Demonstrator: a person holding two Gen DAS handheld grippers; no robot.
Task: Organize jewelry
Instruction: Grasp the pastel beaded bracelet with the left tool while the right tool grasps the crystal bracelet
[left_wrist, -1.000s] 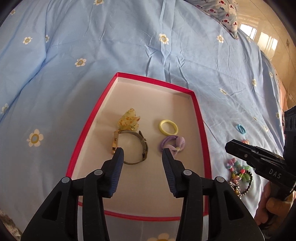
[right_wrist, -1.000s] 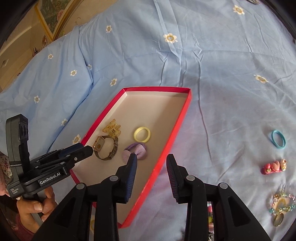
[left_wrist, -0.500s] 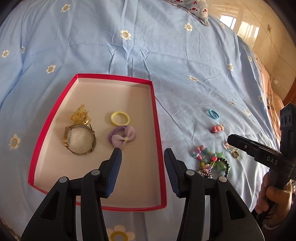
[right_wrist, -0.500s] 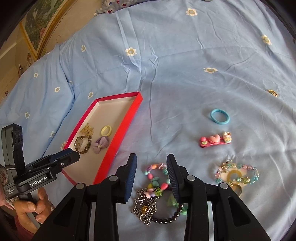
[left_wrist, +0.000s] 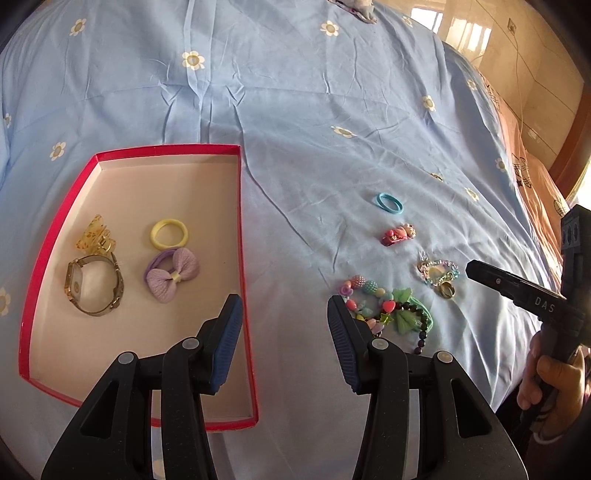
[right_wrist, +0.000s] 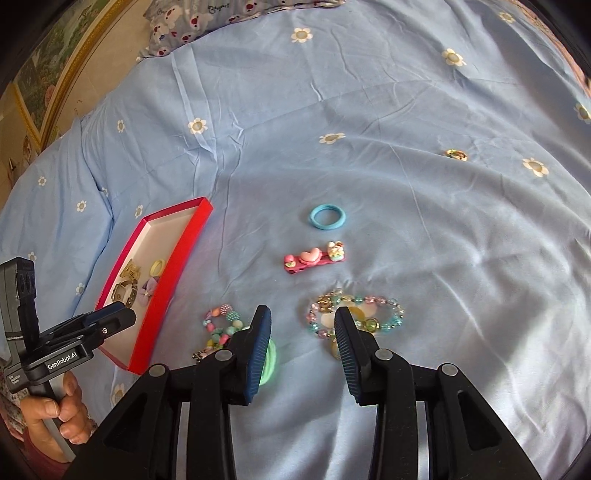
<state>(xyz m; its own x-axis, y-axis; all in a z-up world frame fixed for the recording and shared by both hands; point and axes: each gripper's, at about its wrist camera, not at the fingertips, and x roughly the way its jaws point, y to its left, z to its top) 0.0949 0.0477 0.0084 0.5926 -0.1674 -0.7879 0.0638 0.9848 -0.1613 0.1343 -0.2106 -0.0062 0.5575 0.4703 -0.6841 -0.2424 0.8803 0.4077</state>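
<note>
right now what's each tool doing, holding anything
Left tool: open, holding nothing, above the red tray's right rim.
Right tool: open, holding nothing, above the bead bracelets on the bedsheet.

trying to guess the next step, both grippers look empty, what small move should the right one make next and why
Probably lower the right gripper onto the pastel bead bracelet just ahead of it. Its jaws stand open with nothing between them, and that bracelet lies loose on the blue bedsheet, outside the red tray where the watch and hair ties already sit.
</note>
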